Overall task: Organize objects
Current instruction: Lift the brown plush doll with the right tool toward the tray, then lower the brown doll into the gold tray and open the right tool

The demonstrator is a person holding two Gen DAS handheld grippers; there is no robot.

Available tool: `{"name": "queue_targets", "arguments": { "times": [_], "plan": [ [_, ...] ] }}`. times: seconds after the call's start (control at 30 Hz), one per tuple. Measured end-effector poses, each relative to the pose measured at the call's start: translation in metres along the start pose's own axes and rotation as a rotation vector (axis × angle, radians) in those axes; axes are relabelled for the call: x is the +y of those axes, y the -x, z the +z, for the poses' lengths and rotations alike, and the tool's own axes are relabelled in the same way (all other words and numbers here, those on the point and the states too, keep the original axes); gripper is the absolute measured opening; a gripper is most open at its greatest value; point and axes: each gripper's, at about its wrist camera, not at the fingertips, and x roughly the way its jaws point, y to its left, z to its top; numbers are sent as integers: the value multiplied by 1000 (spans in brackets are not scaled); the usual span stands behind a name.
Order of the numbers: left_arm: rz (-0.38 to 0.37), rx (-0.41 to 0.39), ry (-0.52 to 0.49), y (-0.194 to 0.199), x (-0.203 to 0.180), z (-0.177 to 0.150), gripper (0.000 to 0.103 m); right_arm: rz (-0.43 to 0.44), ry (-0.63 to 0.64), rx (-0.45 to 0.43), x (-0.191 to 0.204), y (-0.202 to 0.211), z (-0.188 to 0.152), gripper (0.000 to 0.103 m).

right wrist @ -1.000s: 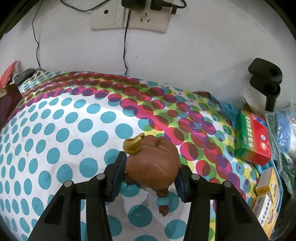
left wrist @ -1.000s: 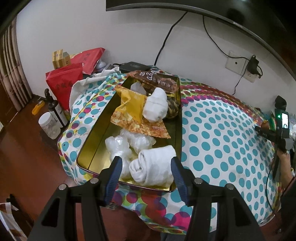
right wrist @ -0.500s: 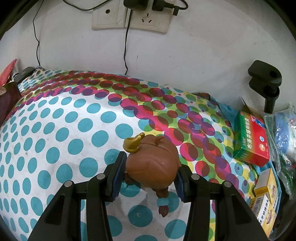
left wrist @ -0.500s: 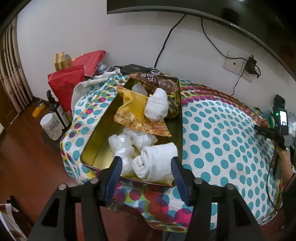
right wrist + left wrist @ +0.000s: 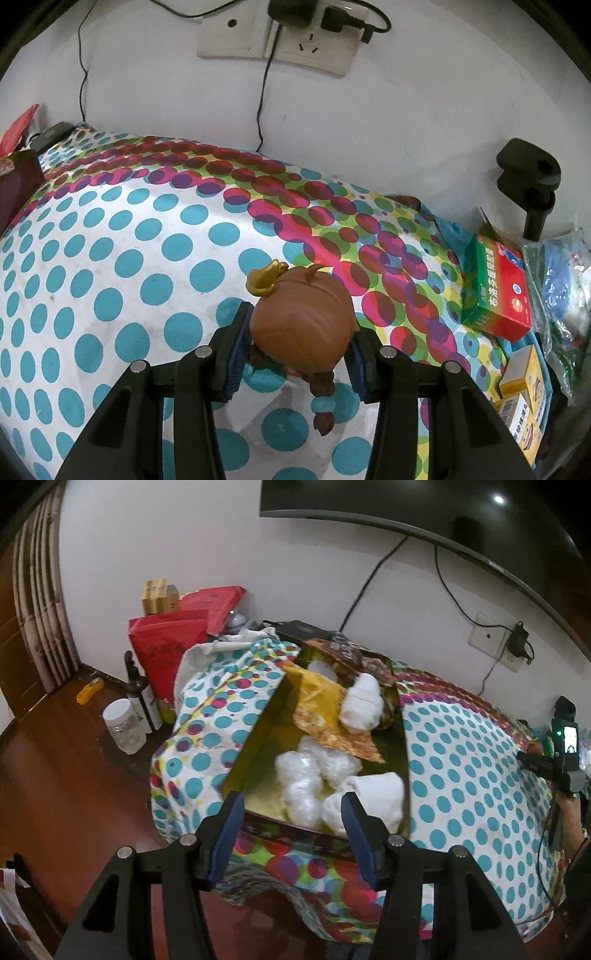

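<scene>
A polka-dot cloth covers the surface against a white wall. Right tongs clamp a brown figurine; left tongs gape empty, angled downward.

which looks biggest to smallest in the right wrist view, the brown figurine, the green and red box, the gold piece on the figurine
1. brown figurine, though it sits nearest the camera, which inflates it
2. green and red box
3. gold piece, clearly smallest
</scene>
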Motion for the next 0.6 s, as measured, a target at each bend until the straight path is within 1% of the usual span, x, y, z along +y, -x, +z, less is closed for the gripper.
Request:
{"name": "queue_targets", "arguments": {
  "times": [0.13, 0.2, 0.3, 0.37, 0.47, 0.6],
  "plan": [
    [24, -23, 15, 6, 16, -4, 56, 0, 22, -14, 5, 3, 0, 42],
    [34, -36, 17, 9, 25, -6, 56, 13, 13, -13, 7, 6, 3, 41],
    [50, -53, 24, 11, 35, -7, 56, 72, -30, -24, 12, 19, 12, 41],
    [45, -63, 49, 13, 43, -9, 56, 94, -9, -52, 25, 32, 20, 41],
    [33, -72, 77, 14, 52, -11, 56, 151, 20, -93, 50, 54, 33, 41],
    [31, -70, 93, 13, 58, -15, 56, 260, 78, -140, 98, 86, 45, 41]
  ]
}}
